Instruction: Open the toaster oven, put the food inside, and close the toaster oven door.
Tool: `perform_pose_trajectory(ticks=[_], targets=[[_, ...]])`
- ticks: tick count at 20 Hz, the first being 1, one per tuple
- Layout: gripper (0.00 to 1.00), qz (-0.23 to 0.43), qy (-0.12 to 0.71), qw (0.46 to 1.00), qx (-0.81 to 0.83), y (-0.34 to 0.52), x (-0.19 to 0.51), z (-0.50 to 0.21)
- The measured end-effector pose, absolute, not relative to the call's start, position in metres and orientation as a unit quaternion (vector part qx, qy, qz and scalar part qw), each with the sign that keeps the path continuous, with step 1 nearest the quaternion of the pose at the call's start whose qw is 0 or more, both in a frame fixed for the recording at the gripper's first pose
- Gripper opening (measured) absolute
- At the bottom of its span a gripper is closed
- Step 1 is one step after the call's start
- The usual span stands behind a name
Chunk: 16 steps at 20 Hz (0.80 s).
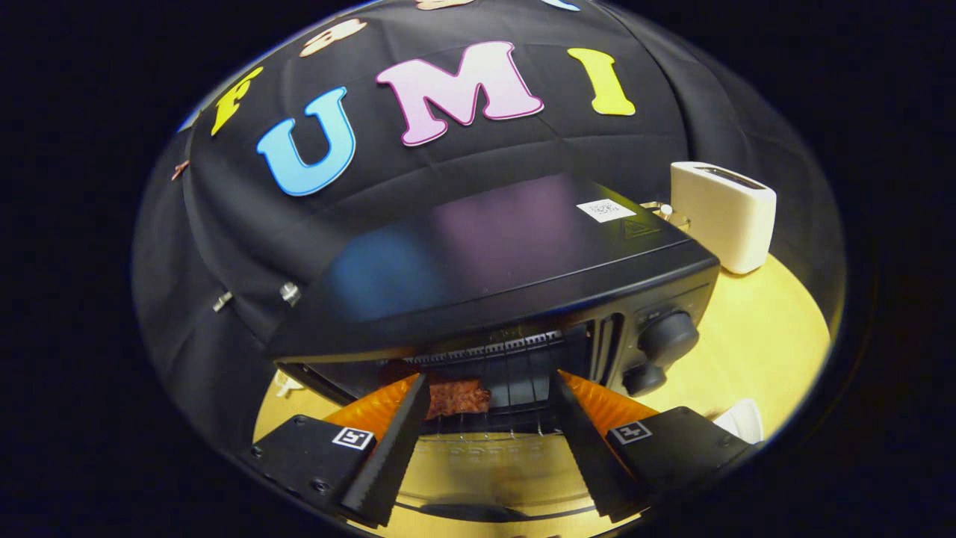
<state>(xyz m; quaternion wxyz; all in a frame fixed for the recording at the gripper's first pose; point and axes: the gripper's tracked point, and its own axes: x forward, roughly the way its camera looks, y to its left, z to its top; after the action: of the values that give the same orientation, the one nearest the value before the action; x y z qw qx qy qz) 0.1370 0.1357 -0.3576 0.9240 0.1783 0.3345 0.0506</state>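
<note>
gripper (489, 388) spread wide, fingers apart and pinching nothing, poised just in front of the open mouth of the glossy black box-shaped toaster oven (493, 261). reddish-brown chunk of food (457, 396) already on the wire rack (508, 418) inside, showing between the fingers, nearer the left one and just beyond the tips. glass door (478, 467) folded down flat on the near side, under the fingers, its dark handle (467, 512) nearest of all. two round black knobs (665, 347) on the right of the oven front.

likely remaining: lifting and shutting the door. possible trouble: fingers slipping off the smooth handle so the door drops back, or a tip catching the rack and dragging the food out; a hard push might slide the whole oven on the table.

round pale yellow wooden tabletop (754, 336) underneath. cream slot toaster (721, 213) far right behind the oven, a white rounded object (739, 418) near right, unclear what. black cloth wall behind.
</note>
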Motion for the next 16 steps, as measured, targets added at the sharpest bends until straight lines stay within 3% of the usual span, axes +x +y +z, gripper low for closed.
perform_pose_trajectory(ticks=[9, 16], targets=[[0.98, 0.060, 0.328, 0.938, 0.096, 0.129, 0.098, -0.332], [0.99, 0.105, 0.341, 0.933, 0.048, 0.142, 0.054, -0.320]])
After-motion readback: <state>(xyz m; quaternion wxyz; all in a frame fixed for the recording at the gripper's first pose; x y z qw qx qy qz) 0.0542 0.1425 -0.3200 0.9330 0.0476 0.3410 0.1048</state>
